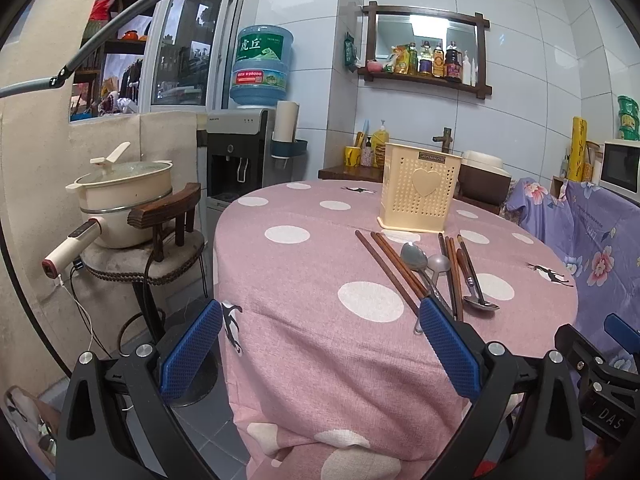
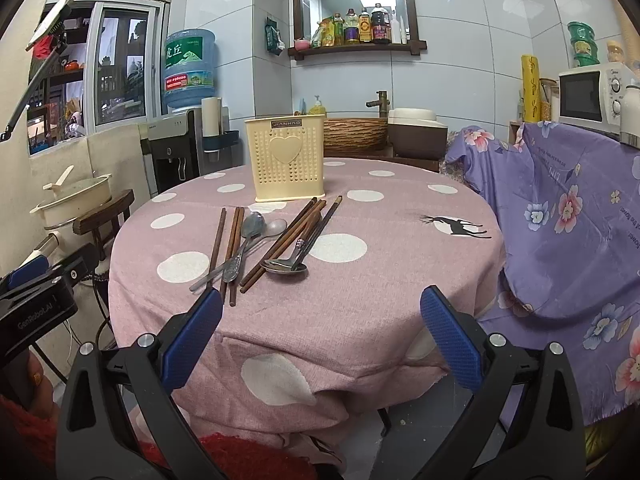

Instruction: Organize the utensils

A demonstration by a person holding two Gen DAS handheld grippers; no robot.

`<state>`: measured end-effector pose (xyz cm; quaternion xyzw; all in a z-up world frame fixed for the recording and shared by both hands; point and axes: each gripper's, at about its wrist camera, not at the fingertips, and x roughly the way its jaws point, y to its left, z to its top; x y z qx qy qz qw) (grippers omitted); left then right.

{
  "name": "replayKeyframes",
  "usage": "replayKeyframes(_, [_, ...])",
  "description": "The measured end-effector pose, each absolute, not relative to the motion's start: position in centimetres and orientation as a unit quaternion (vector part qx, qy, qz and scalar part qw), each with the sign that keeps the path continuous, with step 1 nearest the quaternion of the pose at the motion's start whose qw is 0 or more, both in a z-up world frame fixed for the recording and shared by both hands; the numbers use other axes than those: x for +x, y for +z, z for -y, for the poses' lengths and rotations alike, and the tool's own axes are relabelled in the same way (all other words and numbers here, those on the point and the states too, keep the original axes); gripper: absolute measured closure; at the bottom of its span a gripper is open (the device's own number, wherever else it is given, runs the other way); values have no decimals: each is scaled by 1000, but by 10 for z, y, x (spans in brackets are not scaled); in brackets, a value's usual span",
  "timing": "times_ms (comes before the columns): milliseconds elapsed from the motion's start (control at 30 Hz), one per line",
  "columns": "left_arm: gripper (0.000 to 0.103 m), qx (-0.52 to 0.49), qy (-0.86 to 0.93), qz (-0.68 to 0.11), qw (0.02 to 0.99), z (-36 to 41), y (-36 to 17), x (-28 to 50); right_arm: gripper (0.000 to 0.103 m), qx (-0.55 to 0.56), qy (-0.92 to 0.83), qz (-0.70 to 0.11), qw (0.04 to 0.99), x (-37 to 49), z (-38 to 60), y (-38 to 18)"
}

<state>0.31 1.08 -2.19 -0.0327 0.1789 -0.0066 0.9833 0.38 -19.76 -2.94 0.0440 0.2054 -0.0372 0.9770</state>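
A cream perforated utensil holder [image 2: 285, 159] with a heart on its front stands upright near the far side of the round table [image 2: 360, 312]; it also shows in the left wrist view as the utensil holder [image 1: 418, 192]. In front of it lie several brown chopsticks [image 2: 236, 248] and three metal spoons [image 2: 285, 267], loosely spread; the same chopsticks [image 1: 390, 270] and spoons [image 1: 416, 258] appear in the left wrist view. My right gripper [image 2: 322, 320] hovers open at the table's near edge, nothing between its fingers. My left gripper [image 1: 322, 338] is open too, its right pad [image 1: 448, 348] close to the chopstick ends.
A chair holding a cream pot [image 1: 124, 196] stands left of the table. A purple flowered cloth [image 2: 568, 216] covers furniture on the right, with a microwave [image 2: 592, 96] above it. Behind the table are a water dispenser [image 1: 236, 156] and a basin [image 2: 354, 134] with a tap.
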Motion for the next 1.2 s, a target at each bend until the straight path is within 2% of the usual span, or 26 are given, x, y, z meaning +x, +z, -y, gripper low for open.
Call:
replayKeyframes(233, [5,-28,-24,-227,973,-7,-24,33,5,29,-36,-230,972,26,198,-27])
replayKeyframes(400, [5,-25,-55,-257,965,-7,-19,67,5,59,-25,-262,963,58,211,-24])
replayKeyframes(500, [5,-23,-63,-271,960,-5,-14,90,5,35,-41,-260,964,78,215,-18])
replayKeyframes(733, [5,26,-71,-338,938,9,-9,147,5,1,-45,-312,949,134,224,-10])
replayKeyframes(867, [5,11,-87,-374,923,7,-9,174,5,5,-42,-329,943,160,233,-5])
replayKeyframes(1033, [5,11,-100,-380,920,11,-5,195,10,4,-25,-348,937,185,233,-6])
replayKeyframes(1200, [7,44,-97,-402,910,26,-9,218,21,-14,-14,-376,926,214,226,-13])
